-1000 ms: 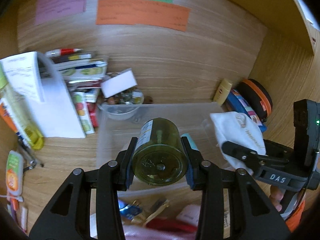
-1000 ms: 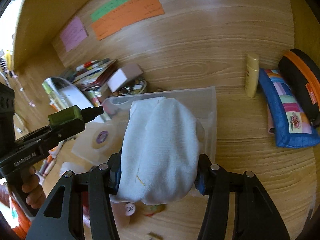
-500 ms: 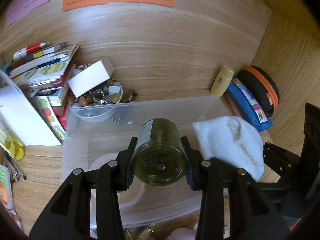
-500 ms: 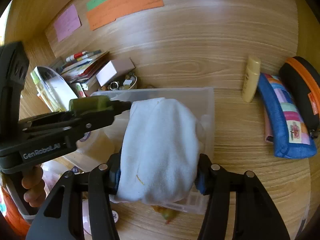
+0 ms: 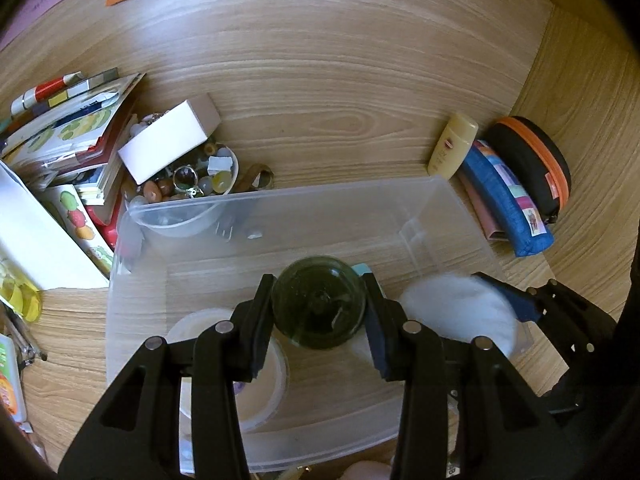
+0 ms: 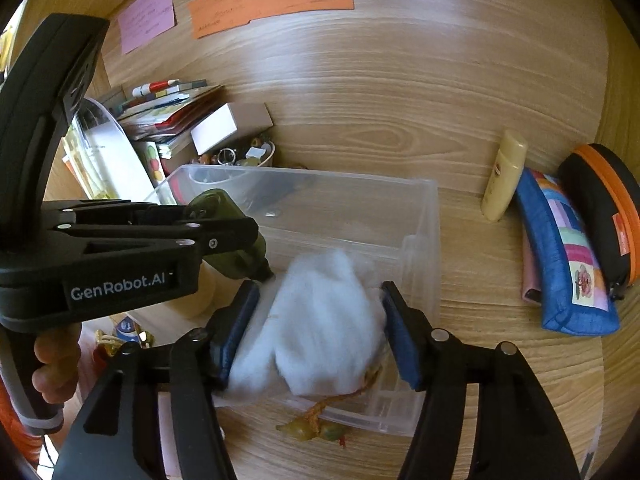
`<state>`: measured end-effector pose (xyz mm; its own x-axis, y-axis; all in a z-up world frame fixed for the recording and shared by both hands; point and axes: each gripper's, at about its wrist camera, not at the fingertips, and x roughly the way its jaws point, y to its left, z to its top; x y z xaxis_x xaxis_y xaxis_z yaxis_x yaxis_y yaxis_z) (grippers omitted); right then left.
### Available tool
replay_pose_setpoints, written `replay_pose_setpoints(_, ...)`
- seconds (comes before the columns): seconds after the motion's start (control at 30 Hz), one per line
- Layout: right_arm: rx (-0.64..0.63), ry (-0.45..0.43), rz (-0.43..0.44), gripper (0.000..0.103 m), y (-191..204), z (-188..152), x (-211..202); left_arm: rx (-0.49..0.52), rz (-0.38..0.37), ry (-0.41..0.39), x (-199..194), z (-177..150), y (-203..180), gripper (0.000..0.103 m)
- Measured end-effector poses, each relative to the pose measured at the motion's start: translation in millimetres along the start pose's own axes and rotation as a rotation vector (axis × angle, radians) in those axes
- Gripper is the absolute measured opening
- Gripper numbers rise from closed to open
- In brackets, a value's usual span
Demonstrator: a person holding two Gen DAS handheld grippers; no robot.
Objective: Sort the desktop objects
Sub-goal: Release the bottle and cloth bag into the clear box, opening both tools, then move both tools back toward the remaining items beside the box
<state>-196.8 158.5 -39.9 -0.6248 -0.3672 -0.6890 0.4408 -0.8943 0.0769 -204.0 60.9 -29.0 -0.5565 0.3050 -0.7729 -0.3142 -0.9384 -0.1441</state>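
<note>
A clear plastic bin [image 5: 432, 204] sat on the bench [image 5: 320, 100] beneath both claws. The right claw [image 6: 320, 316] stood wide around a white cloth [image 6: 324, 320] inside the bin; whether its pads touched it could not be told. Beside it, the left claw [image 5: 318, 312] gripped a green bottle [image 5: 319, 308] over the bin.
</note>
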Motion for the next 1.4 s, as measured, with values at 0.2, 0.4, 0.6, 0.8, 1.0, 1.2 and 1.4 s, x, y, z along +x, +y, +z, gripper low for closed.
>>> replay_pose_setpoints(0.2, -0.015, -0.012, 0.009, 0.076, 4, 0, -5, -0.003, 0.008, 0.013, 1, 0, 0, 0.043)
replay_pose_setpoints(0.4, -0.061, -0.035, -0.016, 0.083, 14, -1, -13, 0.007, 0.049, -0.028, -14, -2, -2, 0.063)
replay_pose_setpoints(0.6, -0.058, -0.056, -0.002, 0.086, 13, 1, -24, 0.009, 0.065, -0.075, -39, -4, 2, 0.071)
replay_pose_setpoints(0.8, -0.042, -0.085, -0.005, 0.102, 12, 2, -36, 0.014, 0.1, -0.128, -65, -8, 3, 0.082)
replay_pose_setpoints(1.0, -0.064, -0.137, -0.028, 0.103, 19, 2, -58, 0.0, 0.138, -0.203, -95, -18, 10, 0.092)
replay_pose_setpoints(1.2, -0.069, -0.162, -0.04, 0.103, 22, -1, -78, -0.022, 0.158, -0.249, -125, -34, 25, 0.096)
replay_pose_setpoints(1.4, -0.041, -0.179, -0.062, 0.103, 18, -10, -97, -0.049, 0.204, -0.267, -149, -57, 51, 0.097)
